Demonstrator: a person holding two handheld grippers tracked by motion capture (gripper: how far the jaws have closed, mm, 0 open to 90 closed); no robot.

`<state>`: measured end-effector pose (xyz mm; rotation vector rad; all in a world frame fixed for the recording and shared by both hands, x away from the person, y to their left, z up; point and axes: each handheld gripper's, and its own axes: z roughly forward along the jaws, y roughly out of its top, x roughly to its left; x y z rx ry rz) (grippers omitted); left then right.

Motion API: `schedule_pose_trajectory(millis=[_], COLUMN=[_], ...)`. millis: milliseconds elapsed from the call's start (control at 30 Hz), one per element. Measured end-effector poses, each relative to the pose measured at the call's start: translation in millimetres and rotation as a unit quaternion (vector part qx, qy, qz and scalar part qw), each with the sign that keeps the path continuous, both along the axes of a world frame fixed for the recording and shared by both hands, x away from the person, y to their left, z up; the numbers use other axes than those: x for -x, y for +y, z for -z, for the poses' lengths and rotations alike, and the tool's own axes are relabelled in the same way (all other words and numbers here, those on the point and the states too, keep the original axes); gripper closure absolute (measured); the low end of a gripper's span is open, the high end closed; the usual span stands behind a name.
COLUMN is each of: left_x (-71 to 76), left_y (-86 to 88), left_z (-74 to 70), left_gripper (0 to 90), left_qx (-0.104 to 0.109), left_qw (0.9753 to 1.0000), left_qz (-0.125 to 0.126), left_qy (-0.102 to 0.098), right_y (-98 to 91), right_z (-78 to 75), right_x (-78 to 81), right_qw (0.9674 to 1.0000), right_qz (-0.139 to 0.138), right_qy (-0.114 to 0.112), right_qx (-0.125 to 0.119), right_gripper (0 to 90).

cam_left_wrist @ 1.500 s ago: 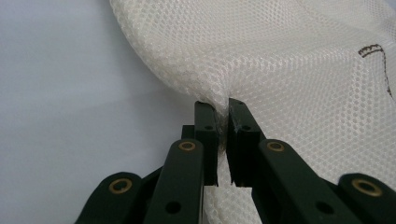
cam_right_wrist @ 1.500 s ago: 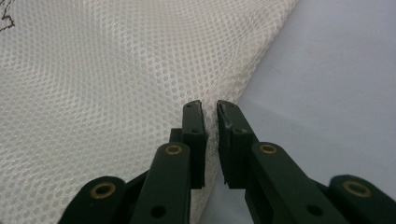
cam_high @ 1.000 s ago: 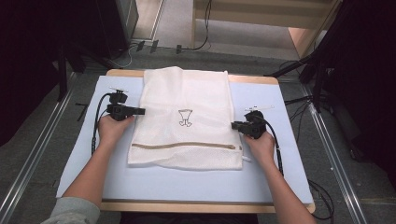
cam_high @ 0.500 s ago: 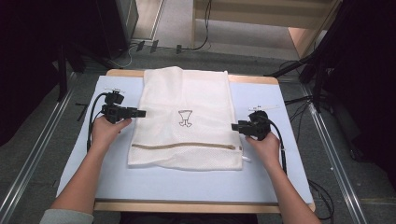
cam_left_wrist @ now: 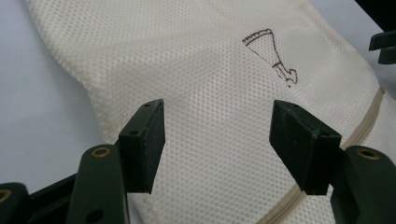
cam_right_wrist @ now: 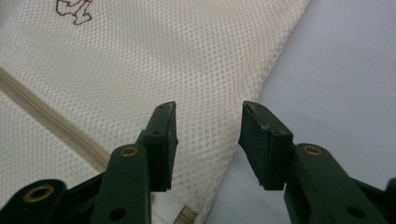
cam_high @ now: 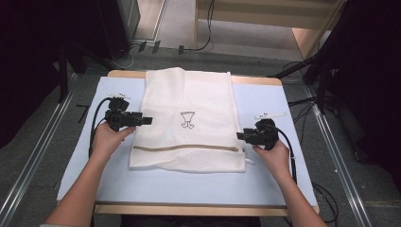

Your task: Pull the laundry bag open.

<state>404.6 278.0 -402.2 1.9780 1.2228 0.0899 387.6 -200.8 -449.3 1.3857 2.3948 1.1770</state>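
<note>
Both tools, left and right, gape apart at the mesh bag's edges.

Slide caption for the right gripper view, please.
Open right gripper poised over the side edge of a cream mesh laundry bag.

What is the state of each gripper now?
Left gripper: open, holding nothing, over the cream mesh laundry bag.
Right gripper: open, holding nothing, at the bag's edge.

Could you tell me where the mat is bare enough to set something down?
The blue mat is bare between the mesh bag and the near edge, and at both far corners. Beside the bag's sides it is crowded by the left gripper and right gripper.
</note>
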Motion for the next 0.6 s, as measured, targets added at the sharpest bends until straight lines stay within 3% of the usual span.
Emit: schedule_pose_trajectory(millis=[300, 500, 600], left_x=[9.8, 10.1, 9.7], left_y=[-12.3, -19.2, -24.3], left_z=[-6.0, -6.0, -6.0], left_gripper=[36.8, 37.0, 37.2], left_qx=[-0.003, -0.006, -0.006], left_qw=[0.9997, 0.9994, 0.9993], left_qz=[0.017, 0.025, 0.031], left_qy=[-0.017, -0.020, -0.022], right_y=[-0.1, 2.2, 4.8], right_z=[4.6, 7.6, 10.5], right_x=[15.4, 20.3, 21.7], right_qw=[0.9999, 0.9996, 0.9992], right_qz=[-0.015, -0.022, -0.029], right_qy=[-0.001, 0.018, 0.027], right_qx=[0.002, -0.007, -0.002], right_gripper=[71.1, 89.3, 90.0])
